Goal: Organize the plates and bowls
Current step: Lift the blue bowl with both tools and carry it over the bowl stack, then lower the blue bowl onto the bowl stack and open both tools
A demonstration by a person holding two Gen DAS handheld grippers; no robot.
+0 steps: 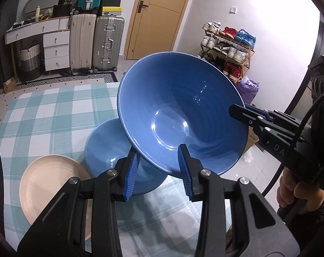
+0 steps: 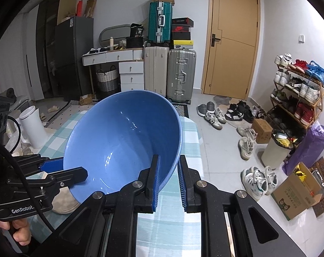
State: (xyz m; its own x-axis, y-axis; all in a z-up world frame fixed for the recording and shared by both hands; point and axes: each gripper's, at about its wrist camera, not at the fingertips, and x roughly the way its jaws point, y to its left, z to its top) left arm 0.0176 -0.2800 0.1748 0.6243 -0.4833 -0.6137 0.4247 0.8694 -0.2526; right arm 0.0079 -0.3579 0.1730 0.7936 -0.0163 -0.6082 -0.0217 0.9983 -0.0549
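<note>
1. The far left of the bench [image 1: 44, 111] lies bare, so tongs can pass there.
2. The lifted dark blue bowl [image 1: 179, 111] blocks the middle.
3. Beneath it stand a light blue bowl [image 1: 106, 147] and a cream plate [image 1: 48, 175], touching.

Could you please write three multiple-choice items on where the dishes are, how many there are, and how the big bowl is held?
1. Where is the cream plate?
A. on the checked tablecloth
B. on the floor
C. on the shoe rack

2. How many blue bowls show in the left wrist view?
A. one
B. two
C. four

3. How is the large blue bowl held?
A. resting flat on the table
B. by one gripper
C. tilted, by both grippers

Key: 1 A, it lies on the cloth beside the lower blue bowl. 2 B, one raised, one beneath. 3 C, left gripper and right gripper clamp its rim.
</note>
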